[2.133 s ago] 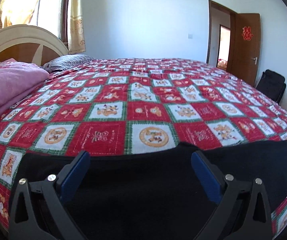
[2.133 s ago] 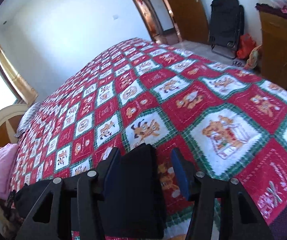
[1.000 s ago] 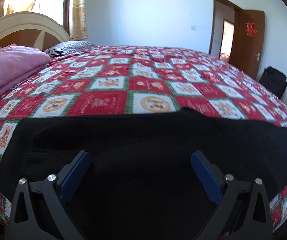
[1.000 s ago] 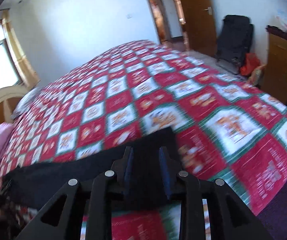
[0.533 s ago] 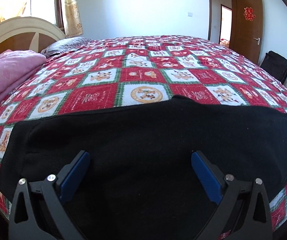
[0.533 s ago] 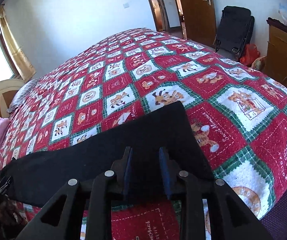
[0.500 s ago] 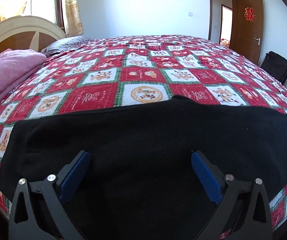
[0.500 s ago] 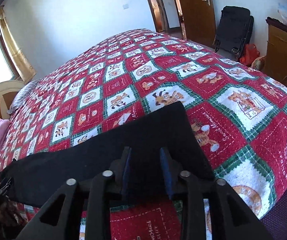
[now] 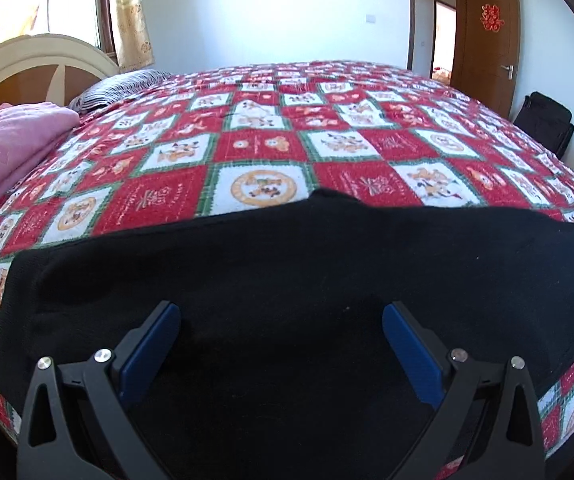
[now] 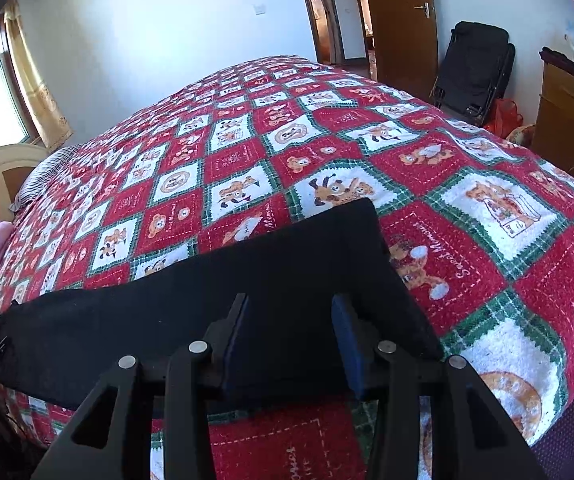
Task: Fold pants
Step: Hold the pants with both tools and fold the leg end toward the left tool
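Observation:
Black pants lie spread flat across the near edge of the bed, one long band from left to right. My left gripper hovers over their wide part, jaws far apart, nothing between the blue pads. In the right wrist view the pants end in a squared leg hem on the quilt. My right gripper stands over that end, open. The cloth lies flat between and under its pads, and they do not press it.
A red, white and green checked quilt covers the bed. A pink blanket, a striped pillow and the headboard are at the left. A folded black chair and a wooden cabinet stand beyond the right bedside.
The right gripper's jaws have widened off the leg end, which now lies flat on the quilt. The left gripper has shifted slightly across the pants, still wide open.

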Motion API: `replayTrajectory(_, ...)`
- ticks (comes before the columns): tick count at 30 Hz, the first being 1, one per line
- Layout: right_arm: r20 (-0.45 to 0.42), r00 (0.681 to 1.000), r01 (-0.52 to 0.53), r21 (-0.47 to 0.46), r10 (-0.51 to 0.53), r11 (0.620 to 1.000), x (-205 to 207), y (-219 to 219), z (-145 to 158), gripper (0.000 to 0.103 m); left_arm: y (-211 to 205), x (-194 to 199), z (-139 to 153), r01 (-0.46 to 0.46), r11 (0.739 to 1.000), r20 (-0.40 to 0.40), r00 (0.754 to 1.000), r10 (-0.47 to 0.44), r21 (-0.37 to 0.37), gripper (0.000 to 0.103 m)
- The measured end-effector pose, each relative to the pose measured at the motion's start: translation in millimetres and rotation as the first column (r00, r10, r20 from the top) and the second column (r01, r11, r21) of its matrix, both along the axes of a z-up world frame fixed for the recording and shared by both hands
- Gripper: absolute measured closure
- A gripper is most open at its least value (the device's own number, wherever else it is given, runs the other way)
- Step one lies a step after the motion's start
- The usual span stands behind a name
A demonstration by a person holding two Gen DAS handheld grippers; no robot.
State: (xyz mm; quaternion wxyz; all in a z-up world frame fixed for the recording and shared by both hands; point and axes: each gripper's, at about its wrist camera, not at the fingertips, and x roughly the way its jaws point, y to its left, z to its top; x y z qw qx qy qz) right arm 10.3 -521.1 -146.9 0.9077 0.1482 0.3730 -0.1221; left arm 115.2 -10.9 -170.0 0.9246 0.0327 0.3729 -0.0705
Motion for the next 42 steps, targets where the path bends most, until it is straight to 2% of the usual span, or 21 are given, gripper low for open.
replayTrajectory(4,0.010,1.000,-0.019,0.016,0.019,1.000,-2,-3,1,0.059,-4,-3,5,0.006,1.000,0.002,1.000,-0.006,0.001,0.000)
replayTrajectory(9,0.043,0.999,-0.011,0.073,0.008,0.997,-7,-8,5,0.059,-17,-7,16,0.055,0.998,0.023,0.998,-0.055,-0.002,0.000)
replayTrajectory(11,0.079,0.997,0.001,0.101,-0.009,0.995,-13,-11,12,0.059,-23,-7,22,0.074,0.997,0.035,0.997,-0.073,-0.020,0.000)
replayTrajectory(15,0.121,0.990,0.056,0.097,-0.068,0.994,-22,-24,24,0.059,-44,-5,26,0.127,0.991,0.037,0.991,-0.126,-0.049,0.000)
replayTrajectory(20,0.109,0.981,0.140,0.164,-0.159,0.977,-33,-57,21,0.059,-74,-5,10,0.177,0.984,0.019,0.984,-0.177,-0.005,0.000)
replayTrajectory(22,0.101,0.984,0.130,0.184,-0.150,0.974,-33,-65,18,0.059,-78,-4,-1,0.169,0.985,0.004,0.986,-0.170,0.014,0.000)
replayTrajectory(24,0.095,0.986,0.117,0.204,-0.138,0.972,-32,-69,15,0.059,-74,-7,-3,0.162,0.987,0.039,0.986,-0.161,-0.014,0.000)
replayTrajectory(26,0.092,0.989,0.092,0.220,-0.115,0.971,-30,-70,12,0.059,-73,-7,-1,0.164,0.986,0.038,0.986,-0.164,-0.013,0.000)
replayTrajectory(31,0.057,0.996,0.060,0.207,-0.074,0.976,-30,-67,14,0.059,-66,-11,5,0.142,0.989,0.048,0.989,-0.140,-0.041,0.000)
replayTrajectory(34,-0.017,1.000,0.027,0.169,-0.024,0.985,-24,-61,12,0.059,-58,-9,-1,0.119,0.990,0.033,0.993,-0.116,-0.073,0.000)
replayTrajectory(37,0.010,0.999,0.039,0.204,-0.042,0.978,-24,-66,6,0.059,-63,-12,-4,0.120,0.992,0.053,0.992,-0.118,-0.041,0.000)
replayTrajectory(42,0.039,0.999,0.009,0.161,-0.015,0.987,-21,-56,4,0.062,-61,-12,-4,0.122,0.991,0.061,0.991,-0.119,-0.049,0.000)
